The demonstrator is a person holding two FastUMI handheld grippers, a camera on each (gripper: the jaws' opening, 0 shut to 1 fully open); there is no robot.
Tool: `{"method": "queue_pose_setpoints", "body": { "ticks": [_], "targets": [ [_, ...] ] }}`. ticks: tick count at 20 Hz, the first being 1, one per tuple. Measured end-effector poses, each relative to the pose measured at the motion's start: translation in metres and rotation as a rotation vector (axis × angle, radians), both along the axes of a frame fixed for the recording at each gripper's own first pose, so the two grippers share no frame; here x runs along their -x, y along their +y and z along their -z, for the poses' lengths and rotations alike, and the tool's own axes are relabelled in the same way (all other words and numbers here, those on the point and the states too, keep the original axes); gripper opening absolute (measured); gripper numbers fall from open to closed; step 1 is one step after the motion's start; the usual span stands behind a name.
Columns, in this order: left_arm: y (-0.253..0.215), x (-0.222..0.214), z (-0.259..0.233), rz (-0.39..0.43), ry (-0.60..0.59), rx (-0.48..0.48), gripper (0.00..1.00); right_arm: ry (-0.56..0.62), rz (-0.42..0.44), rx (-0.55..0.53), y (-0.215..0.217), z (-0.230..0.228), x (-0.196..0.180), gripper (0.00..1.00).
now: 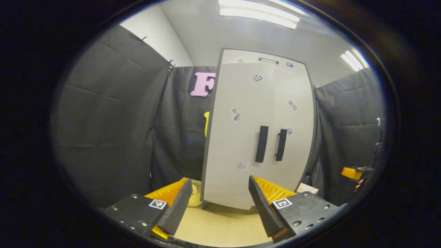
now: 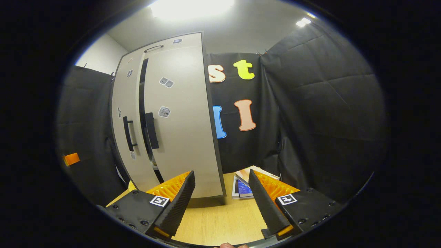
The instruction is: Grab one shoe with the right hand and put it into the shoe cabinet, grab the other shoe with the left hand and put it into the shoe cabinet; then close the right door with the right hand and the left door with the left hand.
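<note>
Shoe cabinet (image 1: pixel 258 131) stands upright at the centre of the left gripper view, its two doors meeting with both dark handles (image 1: pixel 262 144) side by side. In the right gripper view the cabinet (image 2: pixel 172 117) fills the left half, a narrow dark gap showing between the doors. Left gripper (image 1: pixel 220 203) points level at the cabinet's base, fingers spread wide, holding nothing. Right gripper (image 2: pixel 222 203) likewise sits open over the wooden floor (image 2: pixel 220 220), books (image 2: pixel 246 182) just beyond.
</note>
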State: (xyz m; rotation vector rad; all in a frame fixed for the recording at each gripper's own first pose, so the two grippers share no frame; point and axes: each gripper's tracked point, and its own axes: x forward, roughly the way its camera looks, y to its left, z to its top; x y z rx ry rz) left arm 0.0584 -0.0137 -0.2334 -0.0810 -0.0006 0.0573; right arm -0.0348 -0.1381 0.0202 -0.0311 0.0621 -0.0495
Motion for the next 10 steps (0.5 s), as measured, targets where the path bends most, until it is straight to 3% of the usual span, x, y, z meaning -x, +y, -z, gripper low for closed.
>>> {"method": "queue_pose_setpoints", "body": {
  "ticks": [10],
  "targets": [
    [0.015, -0.017, 0.028, 0.001, 0.012, 0.062, 0.94, -0.003, 0.04, 0.078, 0.007, 0.02, 0.026, 0.98]
  ]
}}
